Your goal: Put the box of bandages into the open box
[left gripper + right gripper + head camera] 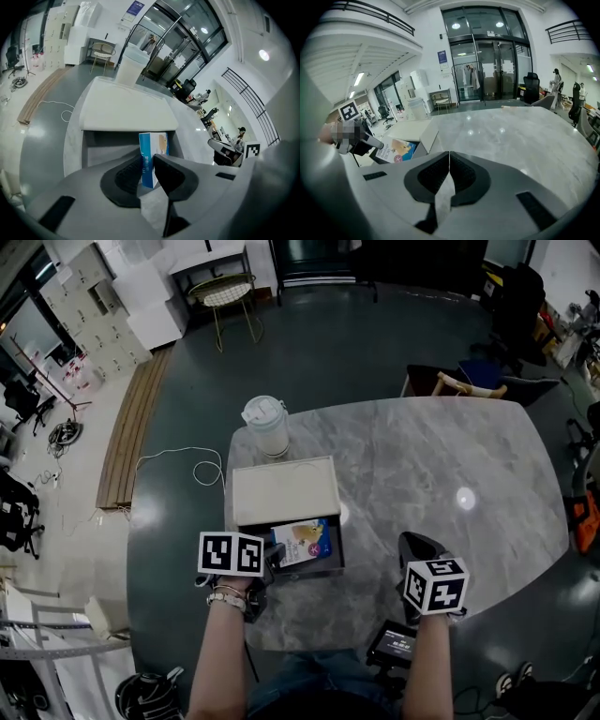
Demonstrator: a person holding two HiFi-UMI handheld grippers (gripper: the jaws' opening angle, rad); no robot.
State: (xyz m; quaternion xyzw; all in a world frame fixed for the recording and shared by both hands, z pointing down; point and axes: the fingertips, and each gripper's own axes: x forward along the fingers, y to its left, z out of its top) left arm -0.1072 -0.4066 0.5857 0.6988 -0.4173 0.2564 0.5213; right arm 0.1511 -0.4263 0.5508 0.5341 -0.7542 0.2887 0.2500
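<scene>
The blue and white box of bandages (302,542) leans tilted inside the open box (338,557), whose white lid (285,489) lies folded back on the far side. My left gripper (274,559) reaches in from the near edge and is shut on the bandage box's narrow blue side. In the left gripper view the box of bandages (154,145) stands upright between the pads of the left gripper (149,168), in front of the lid (126,110). My right gripper (417,545) hovers over bare tabletop to the right, and the right gripper (449,164) is shut on nothing. The bandage box (396,151) shows at that view's left.
A white lidded cup (265,423) stands behind the open box near the table's far left corner. The grey marble table (450,474) stretches to the right. A small device with a screen (392,645) sits at the near edge. Chairs stand beyond the table.
</scene>
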